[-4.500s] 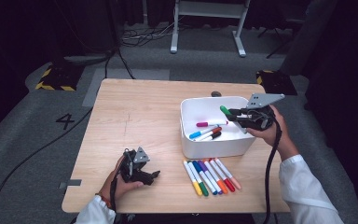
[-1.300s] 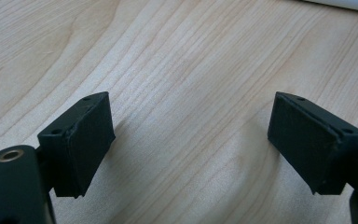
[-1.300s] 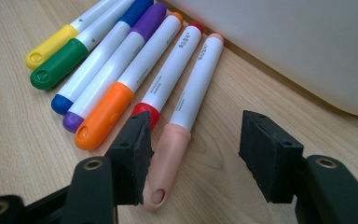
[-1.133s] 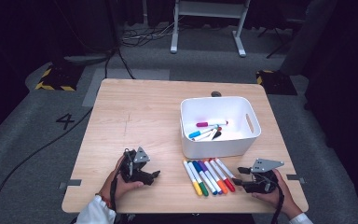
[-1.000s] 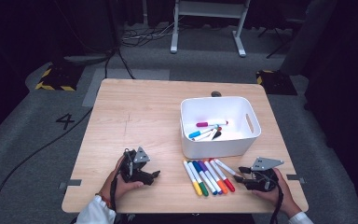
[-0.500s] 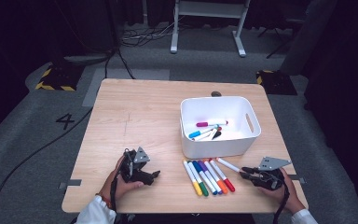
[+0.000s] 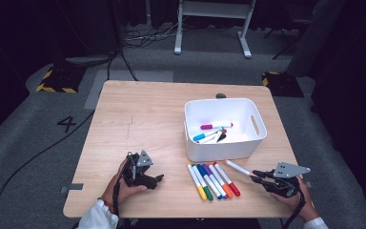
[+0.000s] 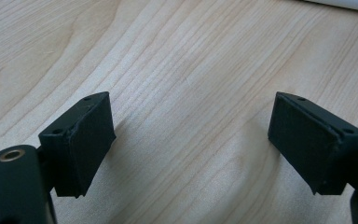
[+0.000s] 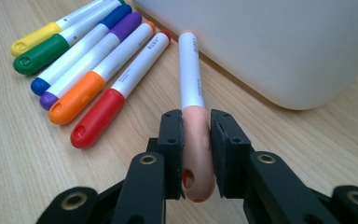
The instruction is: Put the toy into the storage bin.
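My right gripper (image 7: pixel 261 175) (image 9: pixel 196 127) is shut on the peach cap of a white-barrelled marker (image 7: pixel 238 168) (image 9: pixel 190 70). The marker's far end points toward the white bin (image 7: pixel 219 150) (image 9: pixel 279 42), just in front of its near wall. Left of it, a row of several markers (image 7: pixel 213 180) (image 9: pixel 88 65) lies on the table: yellow, green, blue, purple, orange, red. My left gripper (image 7: pixel 158 179) (image 8: pixel 191 140) rests low over bare wood at the front left, open, with nothing between its pads.
Inside the bin lie a few markers (image 7: pixel 214 127), among them a pink and a blue one. The wooden table (image 7: pixel 143 114) ends close behind both hands. Cables and a stand's legs lie on the floor beyond the far edge.
The right gripper came from over the bin down to the table's front right, closed on the peach-capped marker and drew it rightward away from the row. The left gripper stayed still.
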A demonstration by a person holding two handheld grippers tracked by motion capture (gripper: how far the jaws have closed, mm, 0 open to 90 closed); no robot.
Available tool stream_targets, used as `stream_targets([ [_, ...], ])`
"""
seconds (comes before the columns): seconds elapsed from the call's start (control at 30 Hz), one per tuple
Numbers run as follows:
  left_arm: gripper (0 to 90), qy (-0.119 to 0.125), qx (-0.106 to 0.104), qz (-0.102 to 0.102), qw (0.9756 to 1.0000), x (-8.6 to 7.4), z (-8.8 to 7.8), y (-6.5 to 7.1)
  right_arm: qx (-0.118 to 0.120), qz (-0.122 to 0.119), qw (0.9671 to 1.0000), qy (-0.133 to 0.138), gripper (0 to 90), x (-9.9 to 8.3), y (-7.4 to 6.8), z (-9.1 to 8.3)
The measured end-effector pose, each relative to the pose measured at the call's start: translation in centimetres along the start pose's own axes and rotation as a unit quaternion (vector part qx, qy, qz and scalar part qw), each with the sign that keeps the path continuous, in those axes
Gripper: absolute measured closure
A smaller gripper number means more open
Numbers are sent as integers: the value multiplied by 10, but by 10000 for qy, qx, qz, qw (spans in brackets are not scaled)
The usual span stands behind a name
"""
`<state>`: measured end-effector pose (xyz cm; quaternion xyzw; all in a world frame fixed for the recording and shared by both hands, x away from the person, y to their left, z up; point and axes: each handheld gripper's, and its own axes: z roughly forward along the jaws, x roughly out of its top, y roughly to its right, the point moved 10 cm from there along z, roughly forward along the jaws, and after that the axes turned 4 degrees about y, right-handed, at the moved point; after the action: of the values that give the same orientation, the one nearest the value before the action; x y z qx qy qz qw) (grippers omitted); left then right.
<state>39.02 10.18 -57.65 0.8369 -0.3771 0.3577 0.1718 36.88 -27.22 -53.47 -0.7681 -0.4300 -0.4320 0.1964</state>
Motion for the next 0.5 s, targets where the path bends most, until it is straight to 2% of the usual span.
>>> stream_targets([
  [0.23,145,-2,2,-2,10000,0,0,0,39,-110,9995,278,753,16,-7,-18],
  [0.4,145,-2,1,-2,10000,0,0,0,150,-186,9986,474,753,29,-13,-29],
  [0.5,146,-2,4,-3,10000,0,0,0,206,-332,9978,533,753,39,-18,-34],
])
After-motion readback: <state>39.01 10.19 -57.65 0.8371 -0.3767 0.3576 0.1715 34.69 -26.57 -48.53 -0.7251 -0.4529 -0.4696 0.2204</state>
